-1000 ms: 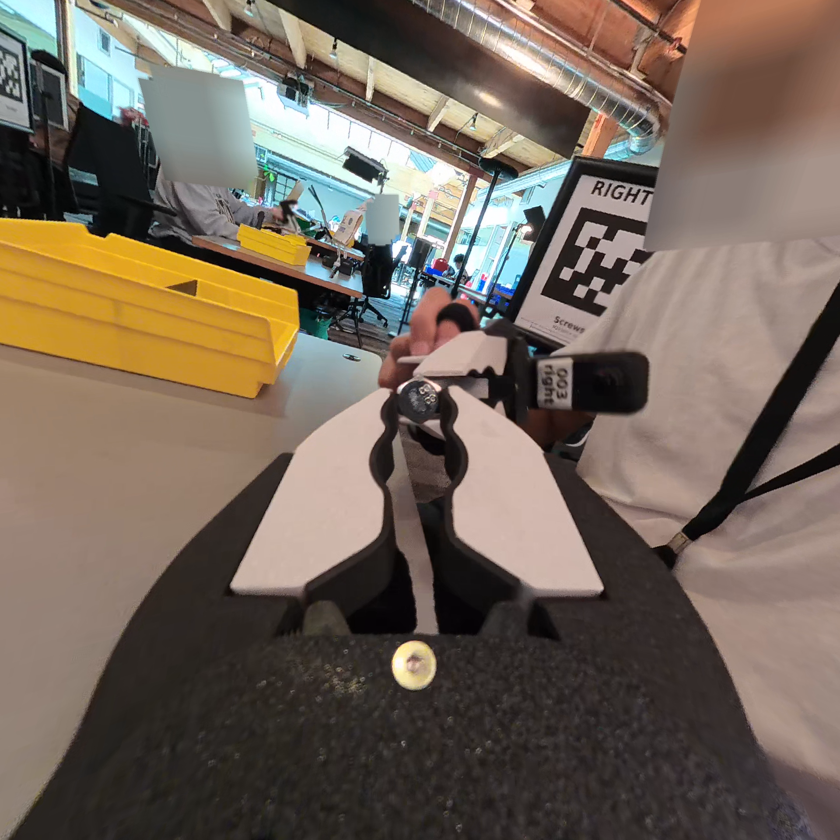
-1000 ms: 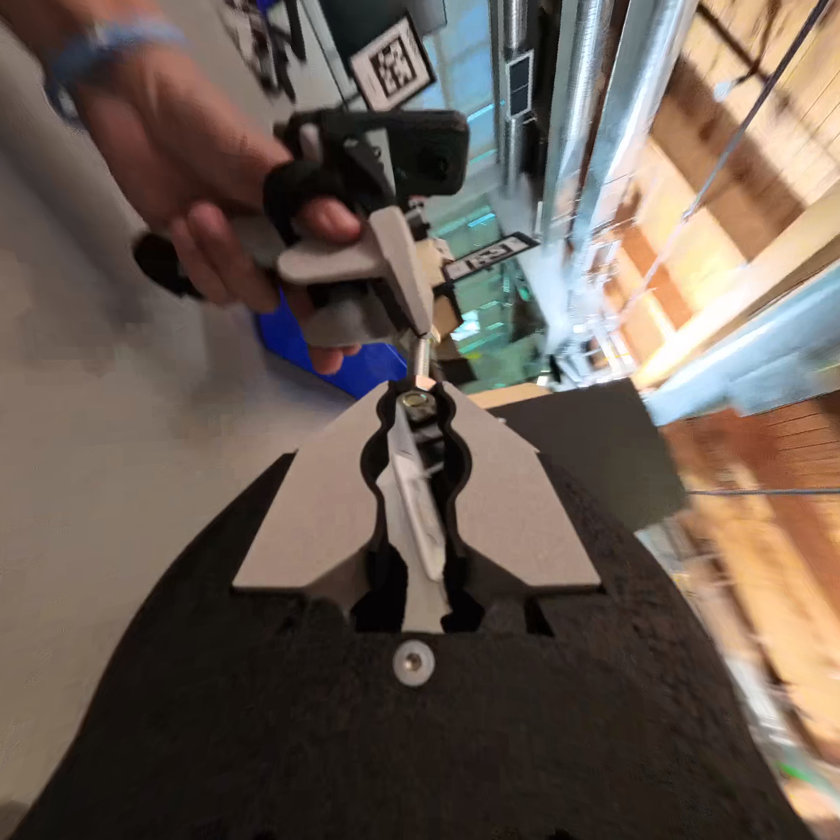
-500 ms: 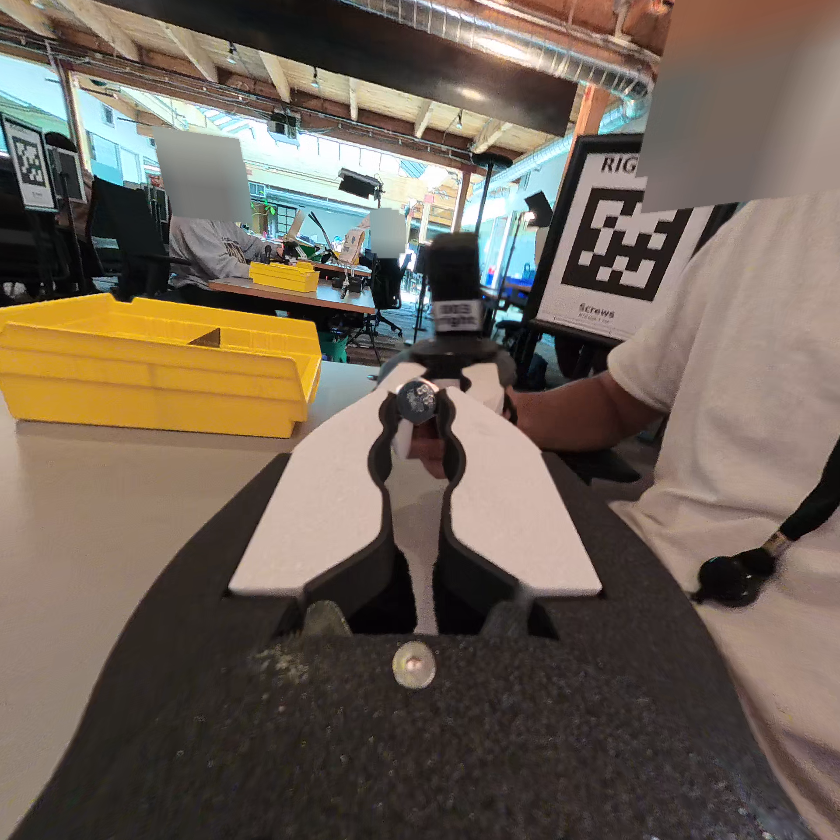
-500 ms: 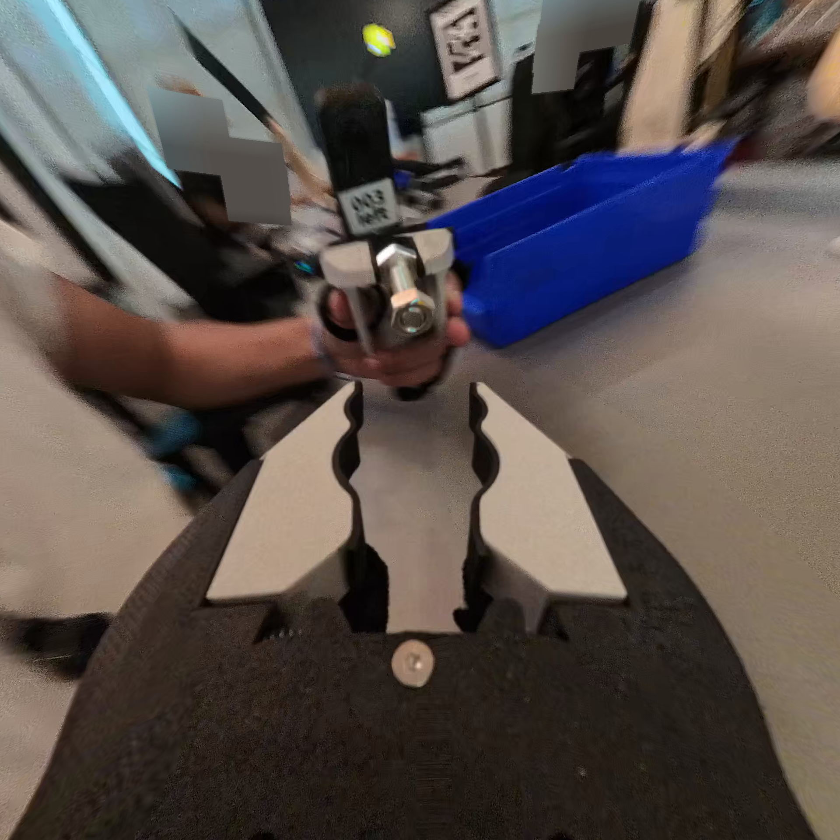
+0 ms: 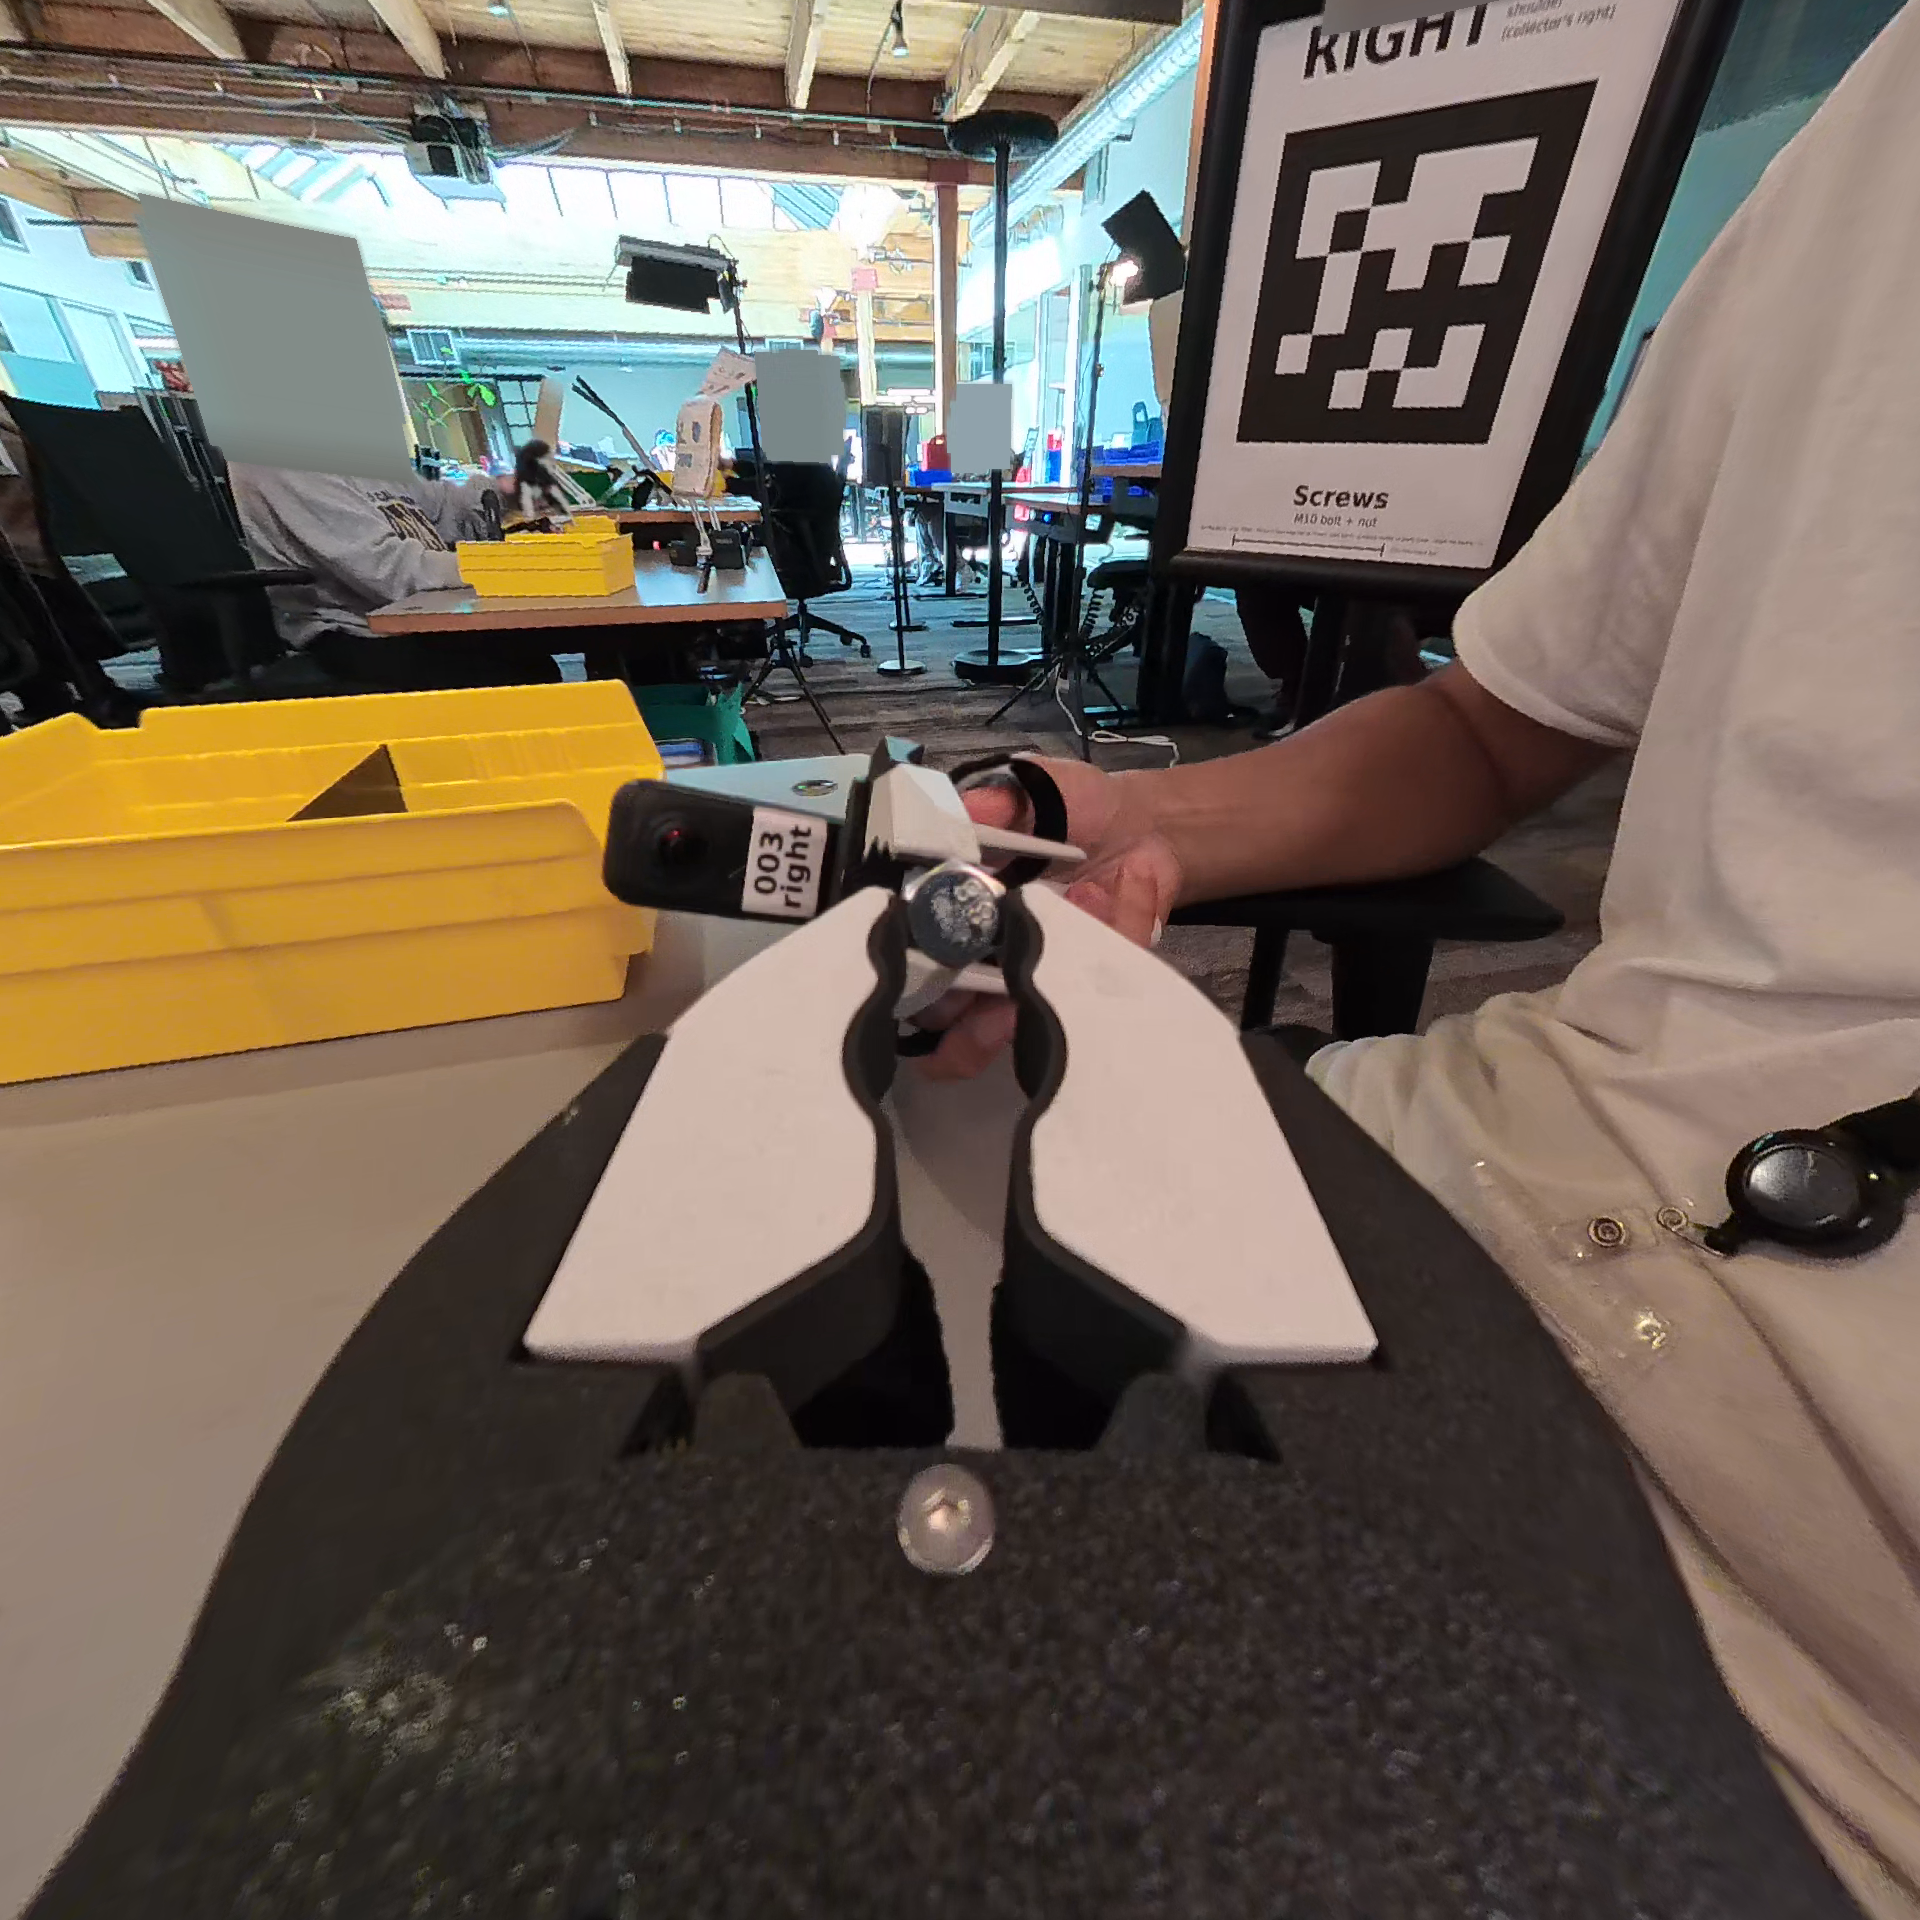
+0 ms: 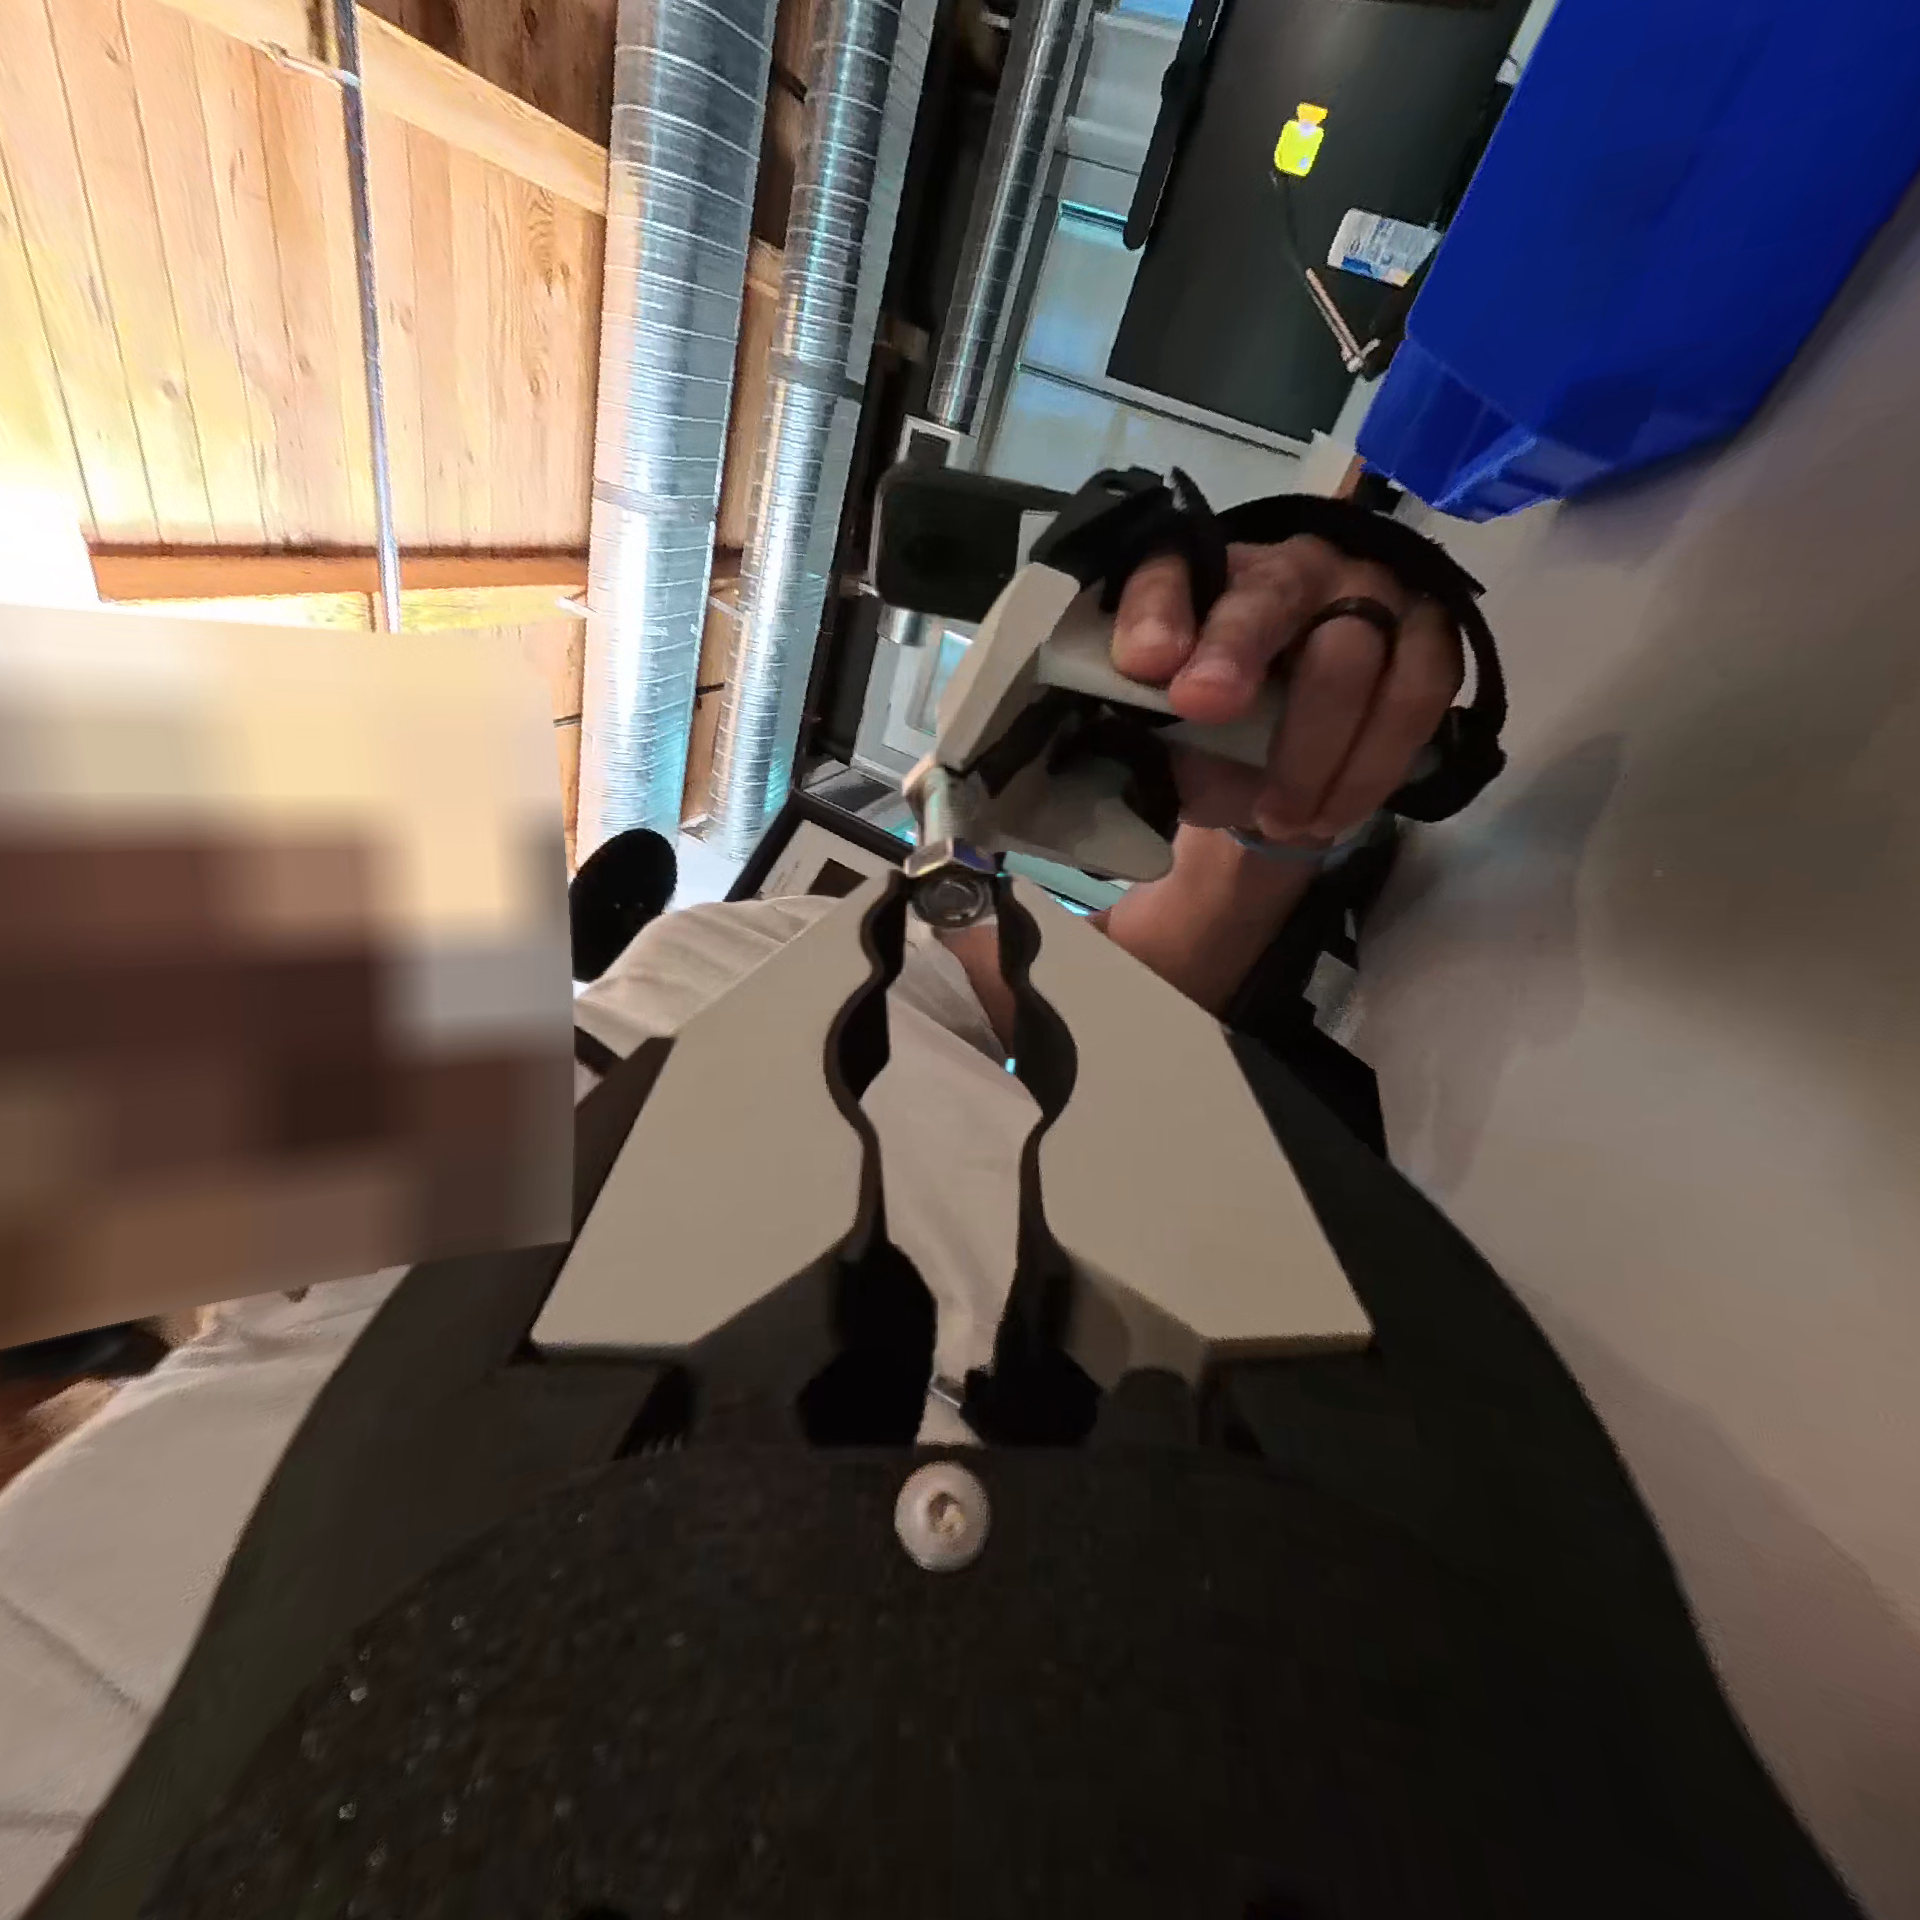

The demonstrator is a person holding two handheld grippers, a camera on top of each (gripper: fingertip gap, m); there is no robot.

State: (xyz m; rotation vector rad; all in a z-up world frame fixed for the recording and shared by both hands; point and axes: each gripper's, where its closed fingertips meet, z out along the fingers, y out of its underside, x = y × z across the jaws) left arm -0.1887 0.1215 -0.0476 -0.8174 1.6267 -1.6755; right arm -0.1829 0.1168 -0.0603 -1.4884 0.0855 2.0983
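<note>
bolt (image 5: 953,914) shank hidden behind its head | blue bin (image 6: 1683,249) cut off by frame edge

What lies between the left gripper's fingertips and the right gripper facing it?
A metal bolt spans the gap: the left gripper clamps one end, and the right gripper closes on the other. Both wrist views show it.

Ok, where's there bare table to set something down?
Bare tabletop lies in front of the yellow bin, left of the left claw. More lies beside the blue bin. Crowded where the right claw, gripping a nut, meets the left claw's bolt.
</note>
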